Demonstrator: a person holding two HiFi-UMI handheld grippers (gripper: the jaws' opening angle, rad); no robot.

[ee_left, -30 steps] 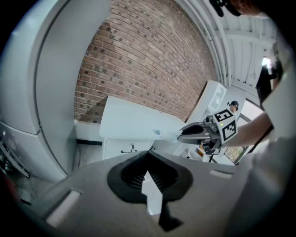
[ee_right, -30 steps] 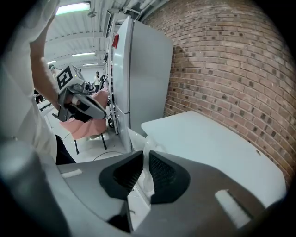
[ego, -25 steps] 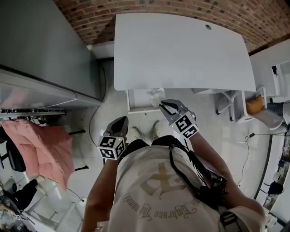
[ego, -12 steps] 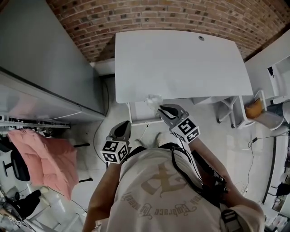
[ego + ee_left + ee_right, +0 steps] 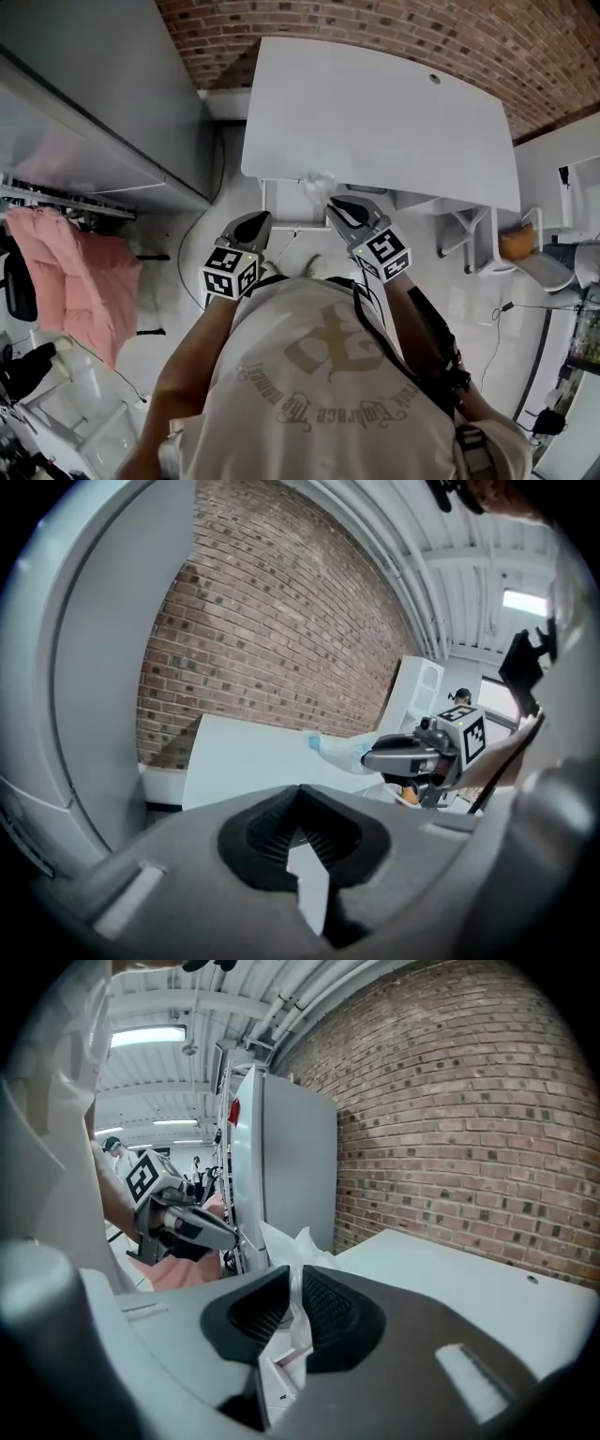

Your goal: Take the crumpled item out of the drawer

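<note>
My right gripper [image 5: 336,208] is shut on the crumpled item [image 5: 317,183], a wad of thin white plastic, held at the front edge of the white table [image 5: 375,112]. In the right gripper view the wad [image 5: 298,1246] is pinched between the black pads and sticks out past them. The open drawer [image 5: 284,208] shows as a white frame just under the table edge. My left gripper [image 5: 251,225] hangs to the left of it, shut and with nothing in it. From the left gripper view, the right gripper [image 5: 412,752] carries the wad [image 5: 339,752] in front of the table.
A tall grey cabinet [image 5: 94,94] stands at the left, with a pink garment [image 5: 75,281] on a rack below it. A brick wall [image 5: 375,28] runs behind the table. White furniture with an orange thing [image 5: 520,239] stands at the right.
The right gripper has lifted the crumpled item from over the drawer up to the table's front edge. The left gripper has hardly moved. The head view has shifted.
</note>
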